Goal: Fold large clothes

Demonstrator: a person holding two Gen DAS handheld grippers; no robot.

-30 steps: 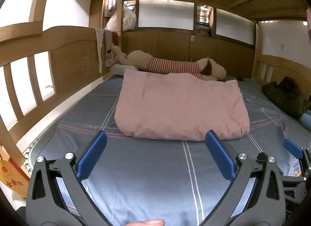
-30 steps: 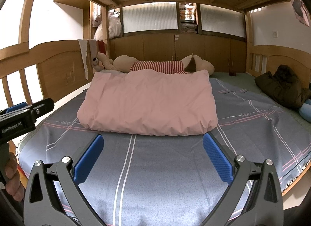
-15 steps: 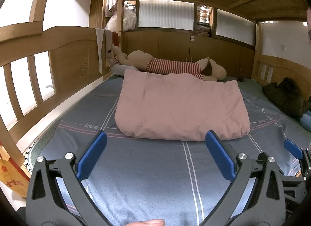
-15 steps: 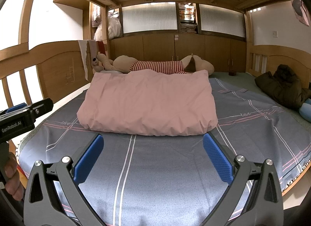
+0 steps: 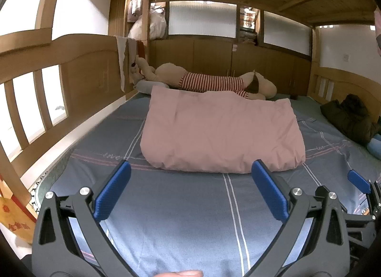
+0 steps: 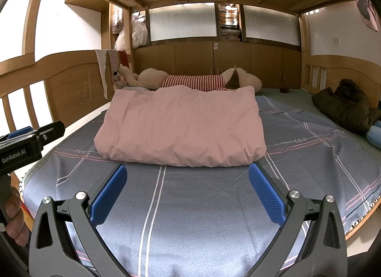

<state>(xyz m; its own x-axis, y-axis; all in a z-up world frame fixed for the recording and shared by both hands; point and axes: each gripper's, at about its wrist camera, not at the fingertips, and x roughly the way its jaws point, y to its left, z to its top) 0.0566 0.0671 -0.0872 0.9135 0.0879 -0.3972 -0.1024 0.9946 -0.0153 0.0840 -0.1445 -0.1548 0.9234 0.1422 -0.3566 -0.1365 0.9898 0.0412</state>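
A: Left gripper point(image 5: 190, 188), right gripper point(image 6: 188, 186): jaws wide apart, empty, over the sheet point(image 6: 202, 205).
B: Pink quilt point(image 6: 181, 127): mid-bed, long axis crosswise, just beyond both.

Striped plush toy point(image 6: 190, 80) lies behind pink pillow point(image 6: 181, 129), on bed point(image 6: 214, 205).

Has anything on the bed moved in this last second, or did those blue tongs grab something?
Nothing visibly changed. Both the left tongs and right tongs stay open and empty above the blue sheet, and the pink quilt lies as before.
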